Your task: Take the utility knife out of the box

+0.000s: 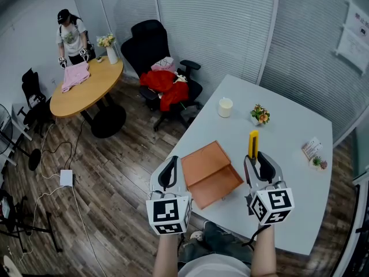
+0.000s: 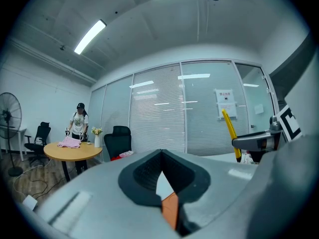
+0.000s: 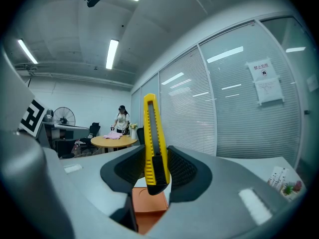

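- Office room with blind-covered glass walls and a wood floor; I stand at the near edge of a white table (image 1: 288, 172).
- The utility knife (image 1: 253, 145) (image 3: 152, 148) is out of the box, clamped near its lower end between the jaws of my right gripper (image 1: 258, 160) (image 3: 155, 171).
- Its yellow body sticks out past the jaw tips. In the head view it points to twelve o'clock, away from me.
- The right jaws stand partway in, their pads pressed on both sides of the knife.
- The orange box (image 1: 210, 172) lies open on the table at eight o'clock from the knife, with its two shallow halves side by side.
- My left gripper (image 1: 171, 165) (image 2: 162, 176) is held at nine o'clock from the box, over the table's edge. Its jaws are drawn together at the tips with nothing between them.
- A white cup (image 1: 225, 107) stands at eleven o'clock from the knife and a small flower pot (image 1: 260, 115) at twelve.
- A printed card (image 1: 312, 148) lies at three o'clock, with a tiny plant (image 1: 319, 163) just beside it.
- Beyond the table's far left corner, at about ten o'clock, a black office chair (image 1: 155, 56) carries red clothes (image 1: 164, 85).
- Further out at ten o'clock, a person (image 1: 71, 36) stands at a round wooden table (image 1: 86, 88) that holds a pink cloth (image 1: 75, 75) and a vase of flowers (image 1: 109, 48).
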### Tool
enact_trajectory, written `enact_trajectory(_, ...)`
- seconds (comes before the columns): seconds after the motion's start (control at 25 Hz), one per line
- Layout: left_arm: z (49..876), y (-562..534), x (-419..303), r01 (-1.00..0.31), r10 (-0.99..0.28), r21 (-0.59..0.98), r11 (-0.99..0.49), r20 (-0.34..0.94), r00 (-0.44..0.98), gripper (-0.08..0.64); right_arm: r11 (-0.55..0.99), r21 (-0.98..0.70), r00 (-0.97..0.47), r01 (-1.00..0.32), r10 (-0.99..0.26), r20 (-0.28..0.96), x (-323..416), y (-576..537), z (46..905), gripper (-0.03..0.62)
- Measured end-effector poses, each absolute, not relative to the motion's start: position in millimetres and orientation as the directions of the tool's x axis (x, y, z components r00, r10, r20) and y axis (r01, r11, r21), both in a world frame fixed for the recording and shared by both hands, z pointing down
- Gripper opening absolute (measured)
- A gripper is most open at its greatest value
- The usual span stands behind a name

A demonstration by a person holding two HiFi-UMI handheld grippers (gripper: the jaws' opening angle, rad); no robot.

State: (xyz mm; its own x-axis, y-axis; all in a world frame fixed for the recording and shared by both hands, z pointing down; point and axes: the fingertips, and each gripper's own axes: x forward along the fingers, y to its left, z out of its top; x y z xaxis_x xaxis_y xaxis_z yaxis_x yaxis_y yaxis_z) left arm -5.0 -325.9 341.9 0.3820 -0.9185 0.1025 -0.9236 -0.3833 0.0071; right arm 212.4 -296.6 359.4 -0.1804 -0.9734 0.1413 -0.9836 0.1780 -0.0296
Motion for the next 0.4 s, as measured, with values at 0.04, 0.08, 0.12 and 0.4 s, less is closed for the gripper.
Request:
enact_trajectory(0.04,341.7,-326.3,-5.6,-0.924,-0.919,0.007,-0.383,0.103,0.381,0.0,0.178,-0.029,-0.18,-0.984,-0.973,0.142,212.2,-296.8,359.1,0.169)
enact_trajectory(0.08,341.3,-326.3,-6.5,-0.924,-0.919,0.008,-0.382,0.103,0.381,0.0,0.177,-0.029,-0.18,-0.984,-0.973,0.142,211.8,-296.8,358.6,0.169)
enact_trajectory(0.12,340.9,-326.2,-7.3,-0.924,-0.919,0.008,-0.382,0.103,0.38,0.0,0.177,-0.029,-0.179,-0.984,-0.973,0.143,211.2,-296.6,358.1,0.17)
enact_trajectory(0.4,342.3,-326.3,-7.3,-0.925,-0.92,0.013,-0.38,0.103,0.379,0.0,0.179,-0.029,-0.182,-0.983,-0.973,0.142,211.8,-296.5,357.8,0.169)
